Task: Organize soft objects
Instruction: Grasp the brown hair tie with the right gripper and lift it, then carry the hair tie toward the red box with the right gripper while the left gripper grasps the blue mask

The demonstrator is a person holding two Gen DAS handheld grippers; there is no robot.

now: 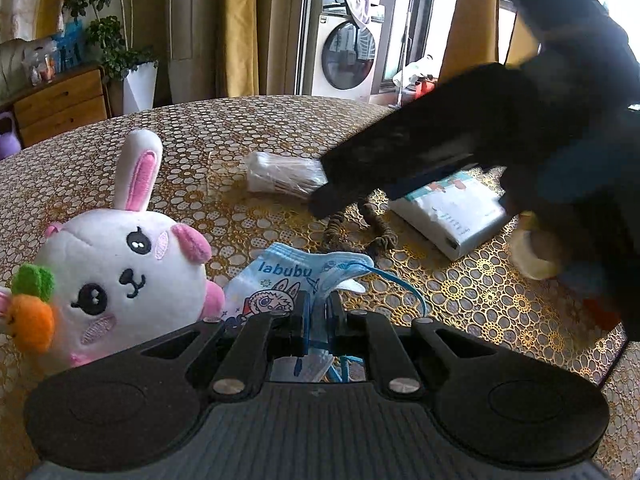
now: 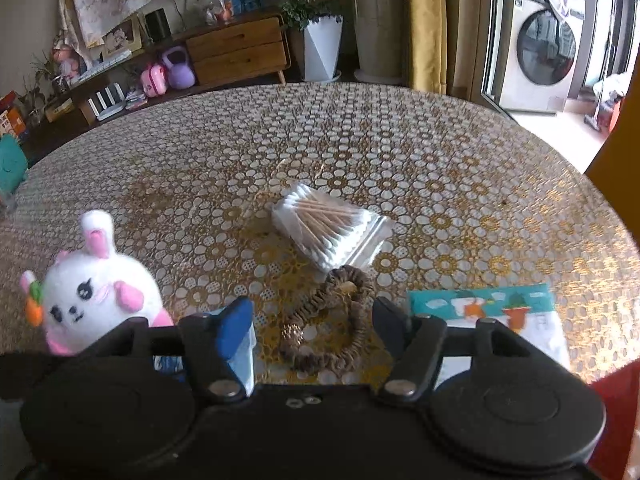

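A: We've got the left gripper [image 1: 318, 312] with its jaws pinched tight on the blue face mask [image 1: 296, 276]. Print on the mask reads "labubu", with a cartoon figure under it. The mask sits at the near edge of the counter [image 2: 440, 152], just beside the white bunny plush [image 1: 120, 272].

B: And the right gripper [image 2: 312, 316]?

A: Its jaws stand wide apart, gripping nothing. We see the brown hair scrunchie [image 2: 328, 320] lying on the counter between the fingers, pads clear of it. The bag of cotton swabs [image 2: 328, 228] lies just beyond, touching the scrunchie's far end.

B: Any other writing?

A: The tissue pack [image 1: 452, 208] to the right has teal artwork and small print, which we can't read. Nothing readable on the washing machine [image 2: 540, 40] in the background.
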